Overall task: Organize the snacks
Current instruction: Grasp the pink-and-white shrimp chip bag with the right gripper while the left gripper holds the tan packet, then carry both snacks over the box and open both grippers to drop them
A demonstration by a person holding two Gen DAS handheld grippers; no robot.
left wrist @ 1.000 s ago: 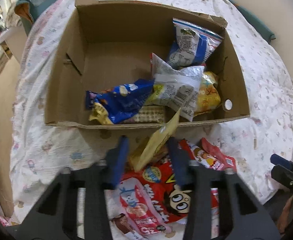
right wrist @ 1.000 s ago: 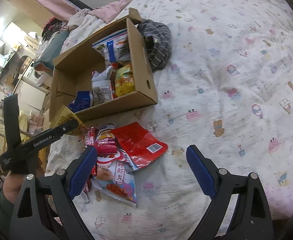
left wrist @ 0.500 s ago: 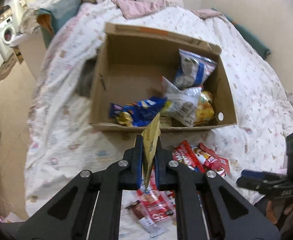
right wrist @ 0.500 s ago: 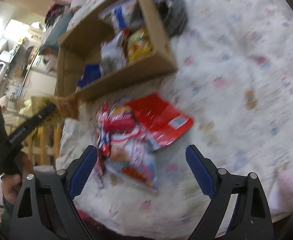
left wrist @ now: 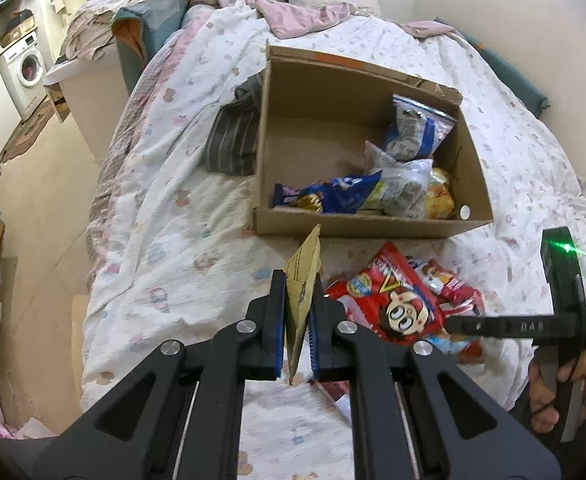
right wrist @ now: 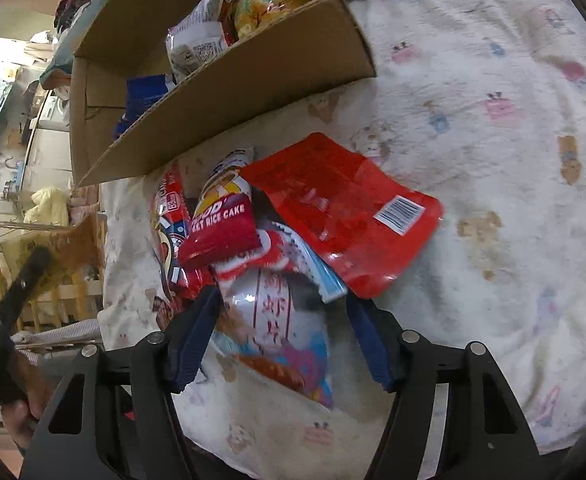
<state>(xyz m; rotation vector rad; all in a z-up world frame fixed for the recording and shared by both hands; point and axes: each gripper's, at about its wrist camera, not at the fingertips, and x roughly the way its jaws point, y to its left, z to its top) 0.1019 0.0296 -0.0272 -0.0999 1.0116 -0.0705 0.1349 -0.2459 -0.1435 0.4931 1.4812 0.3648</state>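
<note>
My left gripper [left wrist: 297, 292] is shut on a thin tan-yellow snack packet [left wrist: 305, 264], held edge-up above the bed in front of the cardboard box [left wrist: 373, 224]. The box holds several packets, blue, white and yellow. Loose snacks lie before it: a red cartoon-face pack [left wrist: 397, 304], a red pack with a barcode [right wrist: 345, 216] and a rice cake pack [right wrist: 221, 224]. My right gripper [right wrist: 282, 300] is low over this pile. Its jaws are closing around a white-and-blue packet [right wrist: 273, 320], and a gap still shows at the right pad.
A grey striped cloth [left wrist: 233, 140] lies against the box's left side. The patterned bedsheet [right wrist: 493, 160] spreads to the right. The bed's edge drops to the floor on the left, with a washing machine [left wrist: 25, 68] beyond. A person's hand [left wrist: 553, 384] holds the right gripper.
The left gripper shut on the tan packet and drew it up and back from the box. The right gripper sank toward the pile, and its jaws narrowed around the white-and-blue packet.
</note>
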